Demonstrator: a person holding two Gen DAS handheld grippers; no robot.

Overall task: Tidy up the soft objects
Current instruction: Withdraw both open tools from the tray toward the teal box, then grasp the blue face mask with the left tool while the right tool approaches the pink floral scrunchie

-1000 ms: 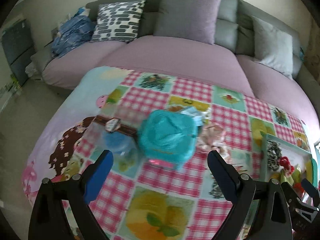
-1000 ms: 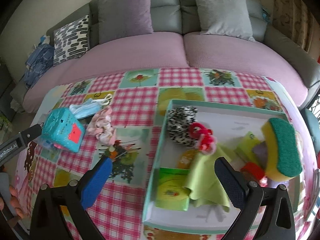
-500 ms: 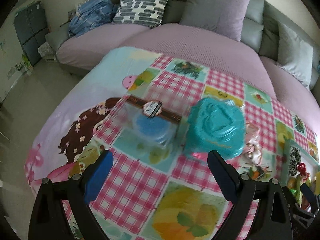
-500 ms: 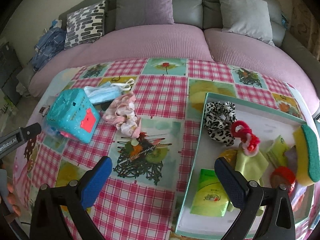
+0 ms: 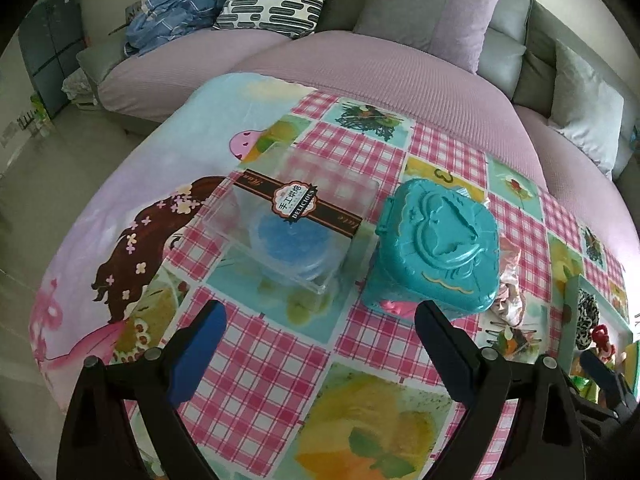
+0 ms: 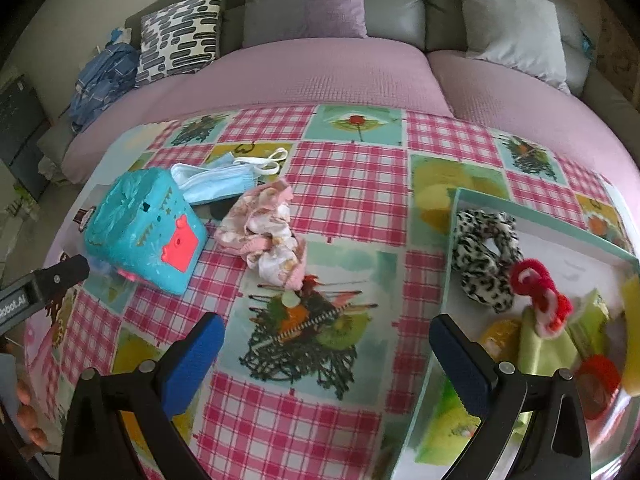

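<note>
We hold our left gripper (image 5: 320, 328) low and level, its two blue-padded fingers (image 5: 198, 342) spread wide with nothing between them. Our right gripper (image 6: 326, 342) sits in the same pose, jaws parted and empty, dark arms angling back toward the bottom of the frame. In the right wrist view, the tip of the left gripper juts in from the left edge, with the fingertips of our left hand (image 6: 28, 412) curled at the lower corner.
</note>
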